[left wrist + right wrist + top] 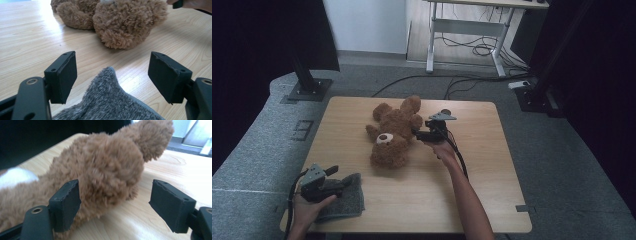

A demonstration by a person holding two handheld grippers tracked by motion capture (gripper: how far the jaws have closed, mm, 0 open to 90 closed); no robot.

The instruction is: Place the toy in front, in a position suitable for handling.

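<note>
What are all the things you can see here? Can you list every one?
teddy bear: one, brown with a white muzzle, lying mid-table
cloth: one, grey and fuzzy, near left corner of the table
table: one, light wood
desk frame: one, white, on the floor behind
cables: several, black, on the floor behind
left gripper: one, black, open, over the cloth
right gripper: one, black, open, around the bear's arm

brown plush teddy bear (pixel 393 132) lying on back mid-table, white muzzle up, head toward near edge. grey fuzzy cloth (pixel 347 200) flat at near-left corner, well apart.
</note>
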